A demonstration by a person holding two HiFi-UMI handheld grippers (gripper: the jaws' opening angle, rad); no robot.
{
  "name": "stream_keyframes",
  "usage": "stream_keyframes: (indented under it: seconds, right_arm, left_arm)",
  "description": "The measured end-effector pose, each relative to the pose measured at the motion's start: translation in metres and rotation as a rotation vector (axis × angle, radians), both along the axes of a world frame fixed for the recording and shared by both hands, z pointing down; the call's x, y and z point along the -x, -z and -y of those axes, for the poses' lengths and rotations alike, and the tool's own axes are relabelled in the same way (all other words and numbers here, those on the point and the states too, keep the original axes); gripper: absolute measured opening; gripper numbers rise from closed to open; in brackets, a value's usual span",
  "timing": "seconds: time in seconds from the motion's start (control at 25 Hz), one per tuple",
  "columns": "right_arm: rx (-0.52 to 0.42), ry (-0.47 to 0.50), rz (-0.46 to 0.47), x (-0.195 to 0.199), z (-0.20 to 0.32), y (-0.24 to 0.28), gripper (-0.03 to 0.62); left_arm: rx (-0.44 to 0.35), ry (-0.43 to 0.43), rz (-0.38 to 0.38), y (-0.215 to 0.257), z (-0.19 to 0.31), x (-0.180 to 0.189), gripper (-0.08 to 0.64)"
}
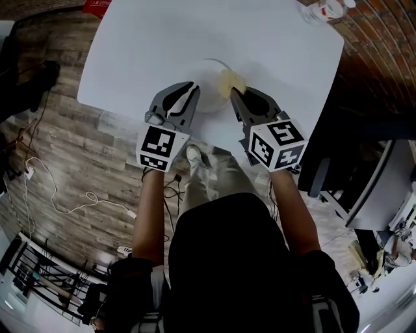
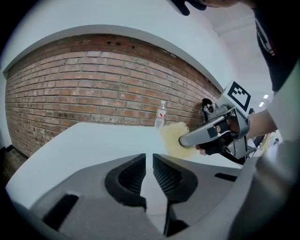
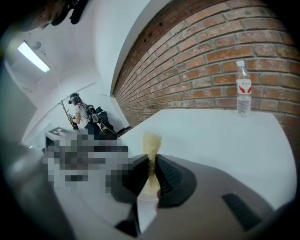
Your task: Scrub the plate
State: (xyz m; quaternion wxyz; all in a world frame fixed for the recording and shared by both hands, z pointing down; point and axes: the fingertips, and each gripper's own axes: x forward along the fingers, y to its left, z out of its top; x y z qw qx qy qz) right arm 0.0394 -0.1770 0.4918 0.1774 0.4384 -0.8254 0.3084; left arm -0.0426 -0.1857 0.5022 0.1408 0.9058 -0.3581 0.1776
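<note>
Seen in the head view, at the left: left gripper [image 1: 193,86] pointing away over the near edge of the white worktop [image 1: 149,39], tips overlapping the near-left rim of the plate [image 1: 209,73]. In the left gripper view, jaws almost together, only a thin slit between. Judged to be pinching that rim to steady it, though white on white, so not certain.

Plate flat on the worktop, between the two grippers and slightly farther than both.

At the plate's right edge: yellow sponge [image 1: 232,82], upright and squeezed thin, clamped firmly in the right gripper [image 1: 233,93]. Contact with the plate not clear to see.

Deciding relation for the coming stroke: bare plate surface to the left of the sponge and a little farther. So probably a lowering and a sweep leftward, toward the left gripper, without knocking it. Right gripper clearly the nearer one for scrubbing.

At the far right corner: water bottle [image 1: 325,9], well apart.
</note>
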Motion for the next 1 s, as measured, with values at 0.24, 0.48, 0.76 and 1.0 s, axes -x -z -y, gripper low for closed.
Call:
stream_keyframes:
  seconds: [0.24,0.48,0.76,1.0]
  right_arm:
    - [0.023,0.003,-0.003,-0.002,0.001,-0.011,0.04]
    - [0.039,0.011,-0.005,-0.001,0.002,-0.019,0.04]
    - [0.059,0.005,0.001,-0.003,0.001,-0.025,0.04]
    - [0.069,0.002,0.009,-0.005,-0.006,-0.028,0.04]
  left_arm:
    - [0.032,-0.068,-0.009,-0.014,-0.001,-0.009,0.167]
    - [0.032,-0.133,0.055,-0.031,-0.003,-0.009,0.27]
    - [0.02,-0.182,0.111,-0.036,-0.006,-0.017,0.33]
    - [0.059,-0.188,0.164,-0.057,-0.014,-0.021,0.344]
